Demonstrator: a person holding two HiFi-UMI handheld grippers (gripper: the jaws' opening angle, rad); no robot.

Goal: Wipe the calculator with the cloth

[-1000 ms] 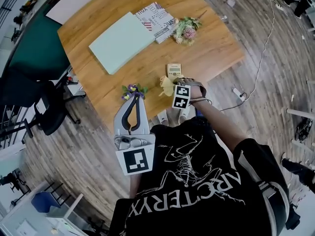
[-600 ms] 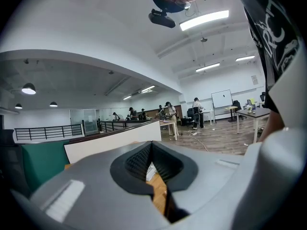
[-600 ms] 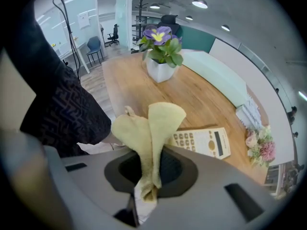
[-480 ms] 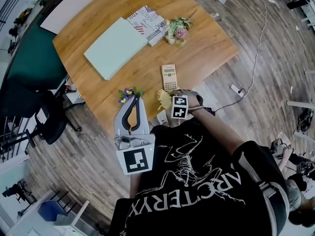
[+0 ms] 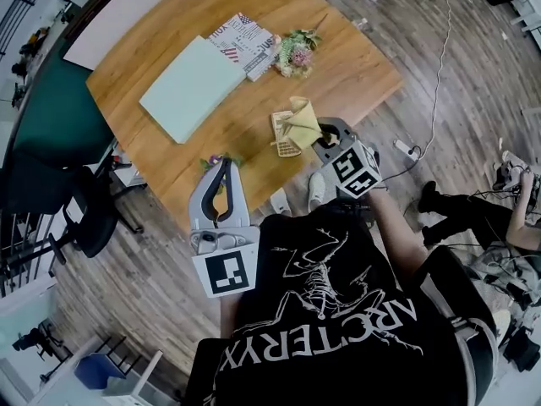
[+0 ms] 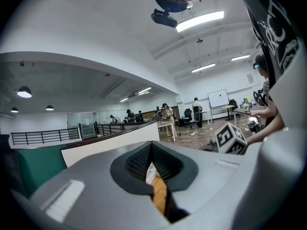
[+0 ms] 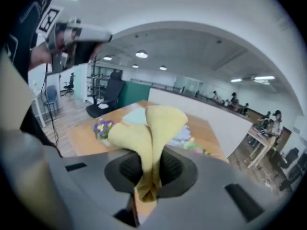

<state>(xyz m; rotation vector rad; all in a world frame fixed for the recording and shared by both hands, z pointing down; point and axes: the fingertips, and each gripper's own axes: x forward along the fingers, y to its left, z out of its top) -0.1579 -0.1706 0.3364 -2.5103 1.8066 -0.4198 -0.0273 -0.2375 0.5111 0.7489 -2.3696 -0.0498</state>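
- Two risks: the calculator [image 5: 282, 135], loose near the table [image 5: 355, 66] edge, could slide off under a hard wipe, since the left gripper [image 5: 221, 166] (jaws together, empty) isn't steadying it.
- The cloth [image 5: 303, 115], pinched by a bunched end in the right gripper [image 5: 325, 140], whose jaws are closed on it, could slip.
- Calculator: pale, flat, partly hidden by the cloth.

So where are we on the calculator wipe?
Done: cloth is gripped in the right gripper. In hand: it's held over the calculator; contact unclear. To do: the wiping itself. Left gripper is shut and empty.
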